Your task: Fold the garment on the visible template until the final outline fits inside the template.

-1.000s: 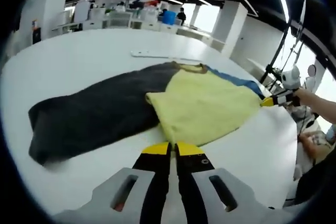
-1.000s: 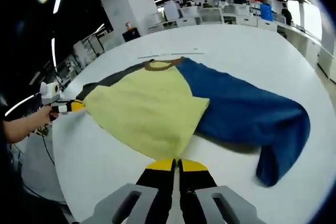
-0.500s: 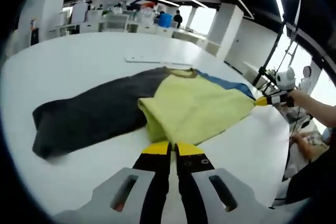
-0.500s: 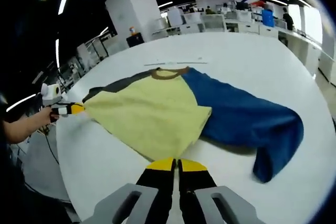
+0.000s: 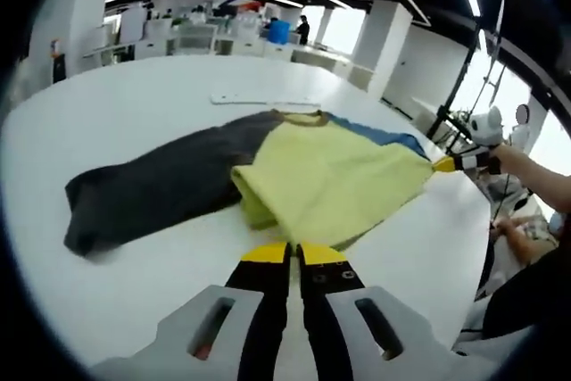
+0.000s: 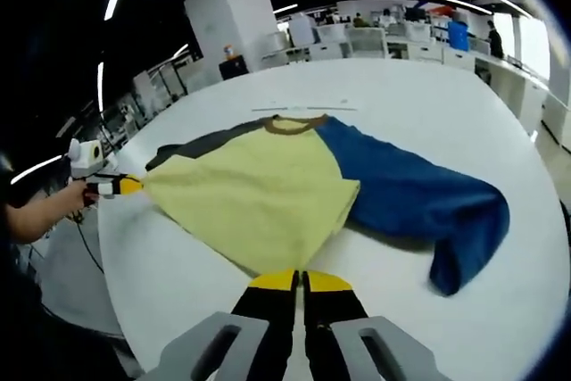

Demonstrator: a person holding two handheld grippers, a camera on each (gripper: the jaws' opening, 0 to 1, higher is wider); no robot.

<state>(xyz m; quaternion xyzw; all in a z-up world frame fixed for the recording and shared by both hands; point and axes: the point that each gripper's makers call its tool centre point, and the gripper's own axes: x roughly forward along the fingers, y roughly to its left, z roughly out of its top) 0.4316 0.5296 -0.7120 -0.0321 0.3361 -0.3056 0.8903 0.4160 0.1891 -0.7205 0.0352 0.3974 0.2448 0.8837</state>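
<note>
Yellow-tipped jaws first: in the left gripper view, our left gripper (image 5: 293, 254) has its jaws pressed together just at the near hem of the garment (image 5: 330, 180). We cannot tell whether a fold of cloth is pinched between the tips. The right gripper (image 6: 299, 281) in its own view reads the same, jaws together at the hem's other corner, grip on cloth uncertain. Each gripper also appears in the other's view, at the far corner of the hem.

The garment lies flat on the white table (image 6: 500, 310): yellow body (image 6: 259, 198) nearest us, brown collar (image 6: 290, 124) at the far end. In the right gripper view the blue sleeve (image 6: 419, 207) spreads to the right and the dark grey sleeve (image 5: 152, 189) barely shows at far left. Beyond the collar, a pale flat strip (image 5: 259, 98) rests on the table. We cannot make out a template outline in either view.

Our judgement: folding has hardly begun, since both sleeves lie spread outward. We read this as the hem grab. The next move calls for confirming both corners are held, then carrying the hem evenly toward the collar.
</note>
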